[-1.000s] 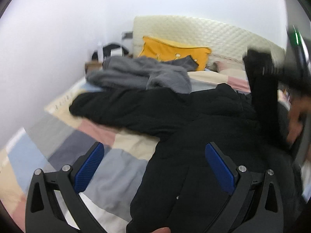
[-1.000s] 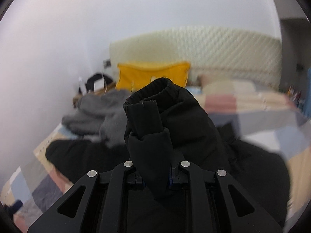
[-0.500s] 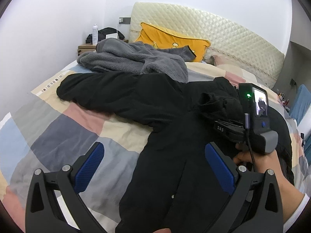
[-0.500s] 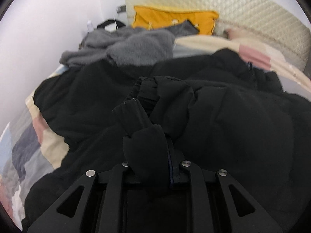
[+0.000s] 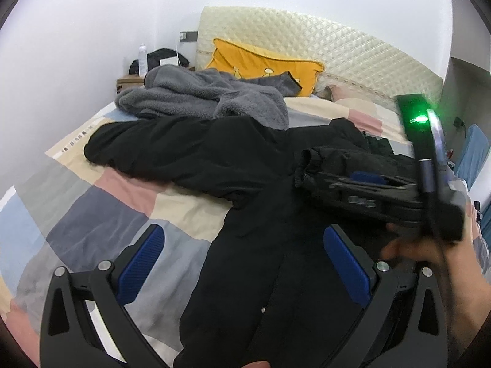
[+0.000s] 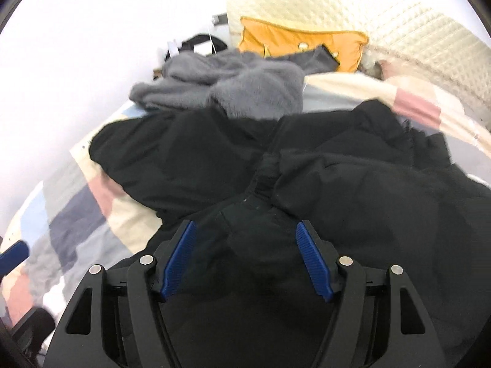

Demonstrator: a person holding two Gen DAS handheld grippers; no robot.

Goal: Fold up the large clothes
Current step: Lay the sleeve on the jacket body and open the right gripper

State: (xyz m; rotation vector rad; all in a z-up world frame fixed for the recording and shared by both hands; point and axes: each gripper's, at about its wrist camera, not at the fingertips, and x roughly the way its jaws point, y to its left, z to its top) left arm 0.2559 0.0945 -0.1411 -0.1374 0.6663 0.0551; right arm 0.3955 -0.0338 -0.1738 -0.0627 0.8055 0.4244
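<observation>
Right tongs, clamped on the black coat's sleeve cuff 0.5 s earlier, had released, standing wide; left tongs stayed wide, empty.

Room evenly bright, soft diffuse light, source perhaps overhead, hard to say. White wall nearly blown out at upper left. Shadows faint. Black coat swallows detail, folds barely readable. Green indicator light flares at right edge, smeared by motion. Right wrist view softer, headboard blurred. Fisheye bends edges, dark vignette in corners.
</observation>
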